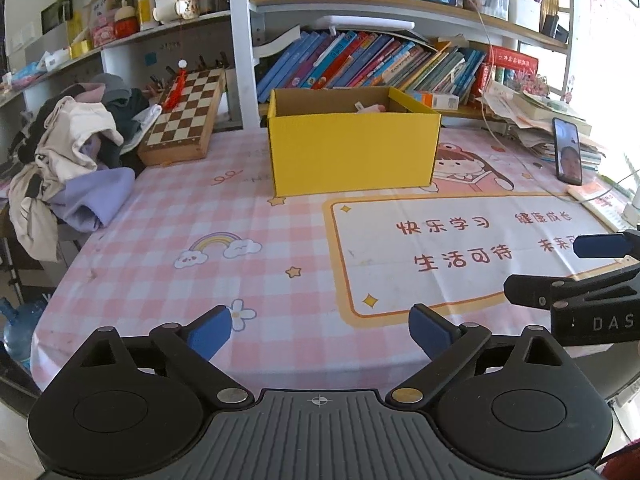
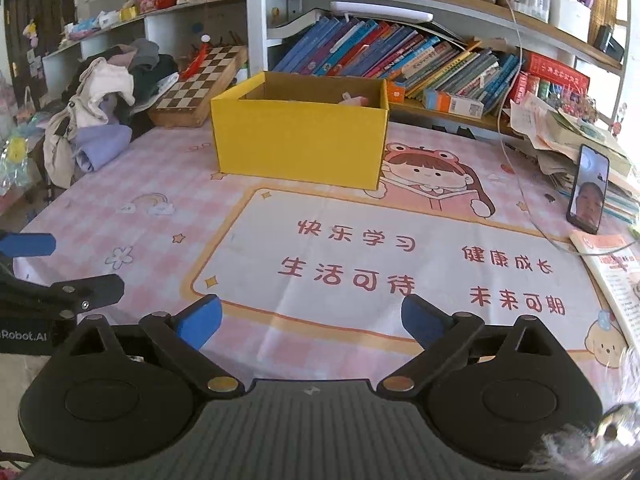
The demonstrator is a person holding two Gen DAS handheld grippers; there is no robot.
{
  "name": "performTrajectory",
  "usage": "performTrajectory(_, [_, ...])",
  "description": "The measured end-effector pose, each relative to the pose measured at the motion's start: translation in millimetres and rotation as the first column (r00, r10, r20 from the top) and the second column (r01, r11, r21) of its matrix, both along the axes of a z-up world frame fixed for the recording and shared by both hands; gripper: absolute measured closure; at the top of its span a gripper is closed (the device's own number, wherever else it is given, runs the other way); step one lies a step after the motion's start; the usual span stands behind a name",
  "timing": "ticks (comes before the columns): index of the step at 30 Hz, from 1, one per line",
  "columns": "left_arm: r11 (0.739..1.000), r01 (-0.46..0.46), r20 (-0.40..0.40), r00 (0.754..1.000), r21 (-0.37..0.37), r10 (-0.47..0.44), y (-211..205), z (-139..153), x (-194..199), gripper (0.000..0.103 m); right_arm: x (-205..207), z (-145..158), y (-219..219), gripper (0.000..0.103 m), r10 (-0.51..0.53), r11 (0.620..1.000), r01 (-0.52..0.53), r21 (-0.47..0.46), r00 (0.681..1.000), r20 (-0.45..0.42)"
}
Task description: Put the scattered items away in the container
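A yellow cardboard box (image 1: 352,152) stands open at the far middle of the table; it also shows in the right wrist view (image 2: 298,144). A pinkish item (image 1: 370,109) peeks above its rim inside, also seen from the right (image 2: 354,100). My left gripper (image 1: 320,330) is open and empty, low over the near table edge. My right gripper (image 2: 312,320) is open and empty, beside the left one. Each gripper shows at the edge of the other's view: the right gripper (image 1: 568,268) and the left gripper (image 2: 60,264).
A pink checked tablecloth (image 1: 160,240) covers the table. A pile of clothes (image 1: 76,152) and a chessboard box (image 1: 184,116) sit far left. A propped phone (image 1: 567,151), papers and a booklet (image 2: 612,272) lie right. Bookshelves (image 1: 360,64) stand behind.
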State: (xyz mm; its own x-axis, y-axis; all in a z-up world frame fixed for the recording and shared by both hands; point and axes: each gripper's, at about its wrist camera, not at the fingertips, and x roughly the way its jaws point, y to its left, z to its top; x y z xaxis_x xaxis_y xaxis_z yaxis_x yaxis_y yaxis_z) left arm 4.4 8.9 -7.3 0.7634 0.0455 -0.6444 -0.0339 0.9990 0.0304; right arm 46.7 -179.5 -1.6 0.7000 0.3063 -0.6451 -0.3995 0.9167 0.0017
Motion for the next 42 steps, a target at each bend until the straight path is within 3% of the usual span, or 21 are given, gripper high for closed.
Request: performTrajectory(42, [1.000, -0.003, -0.019, 1.000, -0.028, 0.003, 3.8, 3.3, -3.1, 0.000, -5.6, 2.2, 3.6, 0.003, 0.026, 0.999, -0.026, -0.024, 1.000, -0.004])
